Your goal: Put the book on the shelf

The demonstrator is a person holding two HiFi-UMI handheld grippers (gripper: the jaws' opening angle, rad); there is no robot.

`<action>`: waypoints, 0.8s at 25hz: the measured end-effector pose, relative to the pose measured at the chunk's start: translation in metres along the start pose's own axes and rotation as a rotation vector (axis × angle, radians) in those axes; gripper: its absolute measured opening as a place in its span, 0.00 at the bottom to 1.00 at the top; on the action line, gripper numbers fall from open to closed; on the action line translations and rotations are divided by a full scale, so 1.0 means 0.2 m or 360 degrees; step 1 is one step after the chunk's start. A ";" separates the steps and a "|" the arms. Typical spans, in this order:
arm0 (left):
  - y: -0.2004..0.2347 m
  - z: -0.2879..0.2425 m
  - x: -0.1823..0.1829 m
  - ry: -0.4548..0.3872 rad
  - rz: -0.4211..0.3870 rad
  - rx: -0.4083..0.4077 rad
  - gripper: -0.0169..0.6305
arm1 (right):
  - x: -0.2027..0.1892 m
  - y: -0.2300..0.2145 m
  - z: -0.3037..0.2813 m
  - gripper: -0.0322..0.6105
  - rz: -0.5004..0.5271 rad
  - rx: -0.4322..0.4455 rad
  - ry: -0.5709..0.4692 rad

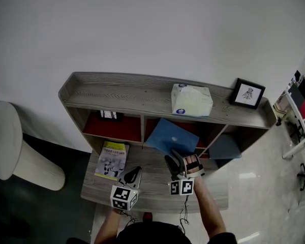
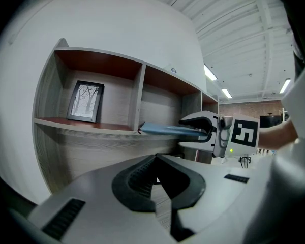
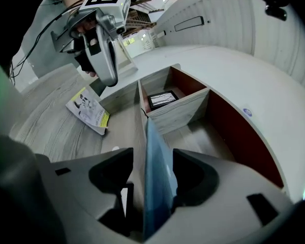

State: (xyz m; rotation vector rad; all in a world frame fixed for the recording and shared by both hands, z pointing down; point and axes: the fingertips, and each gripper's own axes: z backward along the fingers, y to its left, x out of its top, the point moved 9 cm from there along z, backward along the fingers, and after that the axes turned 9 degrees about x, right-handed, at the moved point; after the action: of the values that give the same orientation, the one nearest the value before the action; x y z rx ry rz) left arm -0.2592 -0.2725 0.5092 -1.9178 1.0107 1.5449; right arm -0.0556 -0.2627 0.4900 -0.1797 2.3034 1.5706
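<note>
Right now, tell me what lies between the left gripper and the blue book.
Only bare desk top: the head view shows nothing between the left gripper and the blue book.

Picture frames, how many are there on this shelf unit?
2. One picture frame stands at the right end of the shelf top; a second frame stands in the left compartment. More could hide deeper inside.

My head camera looks steeply down from above and behind the left gripper (image 1: 136,172) and right gripper (image 1: 174,160). Each gripper camera sits close behind its own jaws, facing forward toward the shelf (image 1: 132,93). All three views share the blue book (image 1: 172,139).
</note>
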 end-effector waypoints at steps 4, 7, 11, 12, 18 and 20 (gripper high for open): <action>-0.01 0.01 0.00 -0.0006 -0.0006 0.0004 0.03 | 0.00 -0.02 0.03 0.45 -0.0122 -0.0056 -0.0026; -0.02 0.02 0.00 -0.0004 -0.0014 0.0000 0.03 | 0.00 -0.07 0.09 0.45 -0.0314 -0.0106 -0.0064; -0.08 0.02 0.01 -0.0001 -0.0031 -0.0028 0.03 | -0.02 -0.13 0.21 0.45 -0.0619 -0.0168 -0.0104; -0.10 0.02 0.01 -0.0002 -0.0036 -0.0038 0.03 | -0.03 -0.14 0.25 0.45 -0.0693 -0.0187 -0.0113; -0.23 0.01 0.04 -0.0031 -0.0069 -0.0096 0.03 | -0.10 -0.17 0.48 0.45 -0.1119 -0.0251 -0.0201; -0.29 0.01 0.05 -0.0034 -0.0081 -0.0119 0.03 | -0.14 -0.15 0.54 0.45 -0.1237 -0.0271 -0.0261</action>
State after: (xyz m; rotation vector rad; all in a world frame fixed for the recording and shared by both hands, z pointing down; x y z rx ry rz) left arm -0.2137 -0.2366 0.4945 -1.9576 0.8999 1.5916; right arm 0.0019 -0.1763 0.4380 -0.8375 1.6544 1.2872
